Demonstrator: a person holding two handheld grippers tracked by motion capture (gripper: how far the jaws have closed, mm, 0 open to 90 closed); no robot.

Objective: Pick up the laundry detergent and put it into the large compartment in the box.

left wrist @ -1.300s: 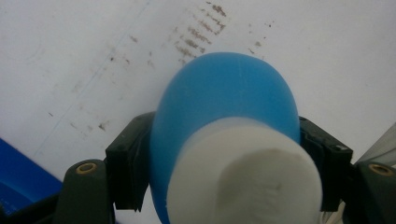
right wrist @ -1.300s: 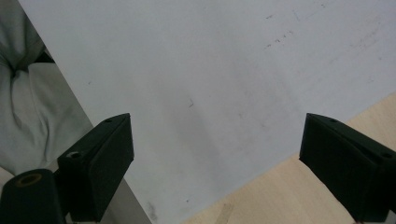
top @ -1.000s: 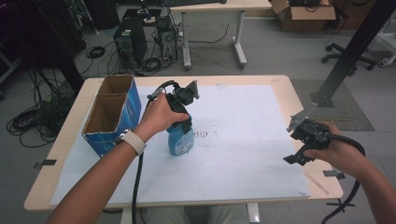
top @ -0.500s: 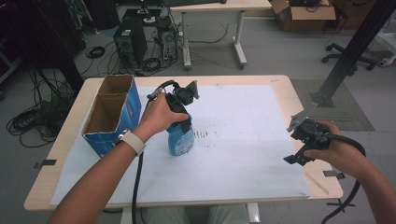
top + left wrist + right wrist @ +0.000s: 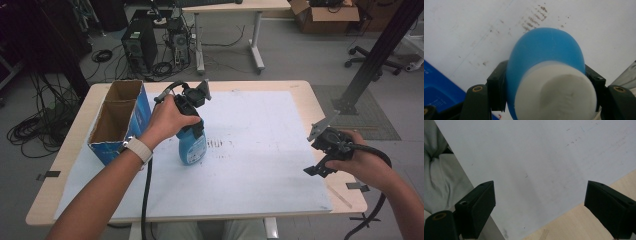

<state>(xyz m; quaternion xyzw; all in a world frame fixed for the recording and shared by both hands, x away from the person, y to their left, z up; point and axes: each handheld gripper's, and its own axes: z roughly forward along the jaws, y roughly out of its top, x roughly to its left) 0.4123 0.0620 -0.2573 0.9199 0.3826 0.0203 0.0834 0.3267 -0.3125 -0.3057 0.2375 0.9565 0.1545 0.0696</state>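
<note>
A blue bottle [image 5: 192, 147] with a white cap stands upright on the white mat [image 5: 260, 150], left of the middle. My left gripper [image 5: 194, 129] comes down on it from above and is shut on it. In the left gripper view the black pads [image 5: 496, 92] press both sides of the bottle [image 5: 546, 50] just below its cap. My right gripper [image 5: 315, 167] is held over the mat's front right corner. In the right gripper view it [image 5: 539, 205] stands wide open with nothing between its jaws.
An open blue cardboard box [image 5: 117, 120] stands at the table's left, close beside the bottle; its corner [image 5: 439, 85] shows in the left gripper view. Dark smudges [image 5: 217, 144] mark the mat beside the bottle. Bare wooden table edge [image 5: 574, 225] lies under the right gripper.
</note>
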